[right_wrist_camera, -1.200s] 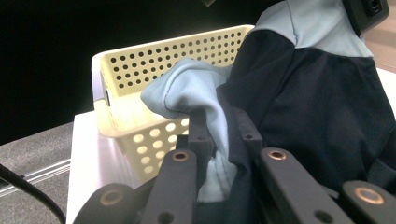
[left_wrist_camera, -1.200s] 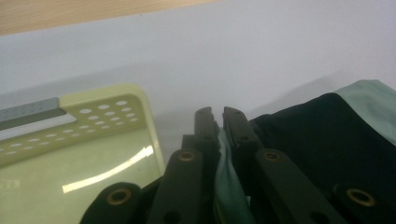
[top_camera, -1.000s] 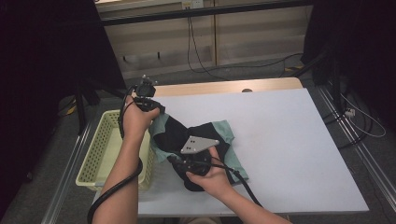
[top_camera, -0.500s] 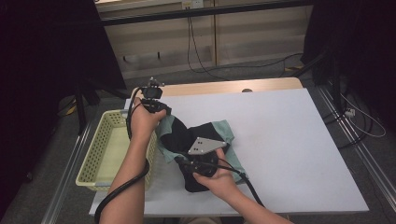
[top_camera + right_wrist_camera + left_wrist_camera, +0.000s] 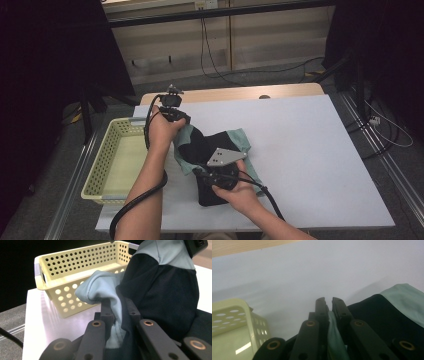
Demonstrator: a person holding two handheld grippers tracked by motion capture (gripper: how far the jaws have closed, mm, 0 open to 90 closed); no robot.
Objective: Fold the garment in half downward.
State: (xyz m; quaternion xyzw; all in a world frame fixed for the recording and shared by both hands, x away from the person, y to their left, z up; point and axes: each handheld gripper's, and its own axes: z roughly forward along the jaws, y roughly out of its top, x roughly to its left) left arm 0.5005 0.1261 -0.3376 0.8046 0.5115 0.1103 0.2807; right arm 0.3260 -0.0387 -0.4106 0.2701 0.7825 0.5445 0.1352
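Observation:
A black garment [image 5: 207, 145] with pale green parts [image 5: 240, 140] lies bunched on the white table [image 5: 310, 150], partly lifted. My left gripper [image 5: 179, 119] holds its upper left corner. In the left gripper view the jaws [image 5: 328, 301] are shut on a green fold [image 5: 333, 332], with black cloth [image 5: 384, 315] to the right. My right gripper [image 5: 200, 171], under its grey plate [image 5: 226, 156], grips the near side. In the right gripper view it [image 5: 118, 305] is shut on a pale green fold [image 5: 105, 290] of the garment [image 5: 162, 292].
A pale yellow perforated basket [image 5: 112, 160] stands at the table's left edge, close to both grippers [image 5: 82, 262] [image 5: 229, 315]. A wooden strip [image 5: 235, 93] runs along the far edge. Cables trail from both grippers toward the person.
My left hand has moved right and a little down with the garment's corner, which now hangs lower over the table. The right hand has stayed nearly still.

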